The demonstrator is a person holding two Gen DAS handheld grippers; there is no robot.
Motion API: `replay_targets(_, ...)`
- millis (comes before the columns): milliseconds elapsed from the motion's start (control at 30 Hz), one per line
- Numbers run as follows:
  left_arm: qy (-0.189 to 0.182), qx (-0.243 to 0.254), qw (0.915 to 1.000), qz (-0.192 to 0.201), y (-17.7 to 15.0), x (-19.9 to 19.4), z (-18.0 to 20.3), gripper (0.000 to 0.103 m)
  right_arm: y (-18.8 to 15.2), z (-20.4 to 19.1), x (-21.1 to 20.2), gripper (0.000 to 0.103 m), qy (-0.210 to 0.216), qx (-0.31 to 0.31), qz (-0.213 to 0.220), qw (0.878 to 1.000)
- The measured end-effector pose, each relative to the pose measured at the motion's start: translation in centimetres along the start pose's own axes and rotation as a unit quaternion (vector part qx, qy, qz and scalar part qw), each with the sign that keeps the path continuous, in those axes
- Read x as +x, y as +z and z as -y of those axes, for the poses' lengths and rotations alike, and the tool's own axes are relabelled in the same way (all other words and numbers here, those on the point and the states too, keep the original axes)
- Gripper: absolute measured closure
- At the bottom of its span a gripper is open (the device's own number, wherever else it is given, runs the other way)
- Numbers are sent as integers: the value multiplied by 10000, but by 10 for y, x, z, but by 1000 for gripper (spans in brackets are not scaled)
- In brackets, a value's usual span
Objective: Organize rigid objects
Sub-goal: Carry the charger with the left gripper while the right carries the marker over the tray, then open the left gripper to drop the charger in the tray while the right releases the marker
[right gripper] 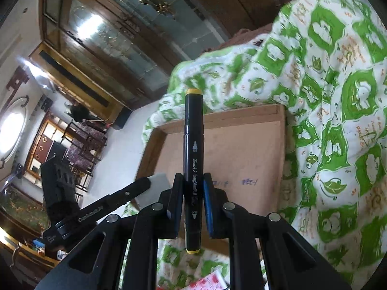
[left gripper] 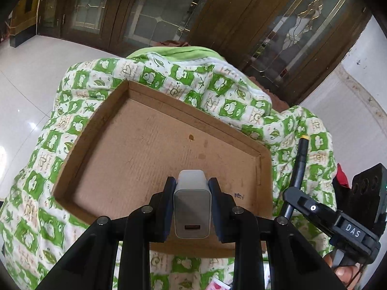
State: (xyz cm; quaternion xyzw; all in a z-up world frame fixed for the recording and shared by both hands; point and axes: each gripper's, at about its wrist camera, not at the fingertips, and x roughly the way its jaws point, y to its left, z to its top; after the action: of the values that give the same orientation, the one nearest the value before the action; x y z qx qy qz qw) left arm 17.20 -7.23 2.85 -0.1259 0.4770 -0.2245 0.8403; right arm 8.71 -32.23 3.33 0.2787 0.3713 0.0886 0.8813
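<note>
Cardboard tray (left gripper: 135, 149) lay just ahead, under both claws. Left gripper (left gripper: 192, 207) squeezed grey charger (left gripper: 192, 203) over near edge. Right gripper (right gripper: 192, 205) pinched black marker (right gripper: 193, 159), pointing long-ways across tray.

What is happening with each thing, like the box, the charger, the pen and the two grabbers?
Cardboard tray: lying on the cloth, nothing inside it yet.
Charger: gripped, held over the tray's near edge.
Marker: capped at both ends, gripped at its middle, above the tray.
Left gripper: jaws shut on the charger.
Right gripper: jaws shut on the marker.
Green patterned cloth: rumpled under the tray.
</note>
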Motion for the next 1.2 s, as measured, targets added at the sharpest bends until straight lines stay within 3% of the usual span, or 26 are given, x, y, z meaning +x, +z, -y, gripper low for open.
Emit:
replay_targets(167, 143, 56, 9998, -134, 5, 29, -3, 75, 2, 7, 30, 88, -219, -11, -367, 9991)
replay_targets(467, 67, 89, 9999, -43, 18, 37, -1, 75, -6, 11, 63, 88, -884, -84, -985, 9912)
replay_targets(1000, -335, -6, 9994, -36, -7, 21, -20, 75, -7, 19, 78, 88, -1235, -134, -1111, 9860)
replay_targets(1200, -177, 259, 9995, 27, -22, 19, -9, 75, -8, 20, 76, 88, -1329, -133, -1140, 9845)
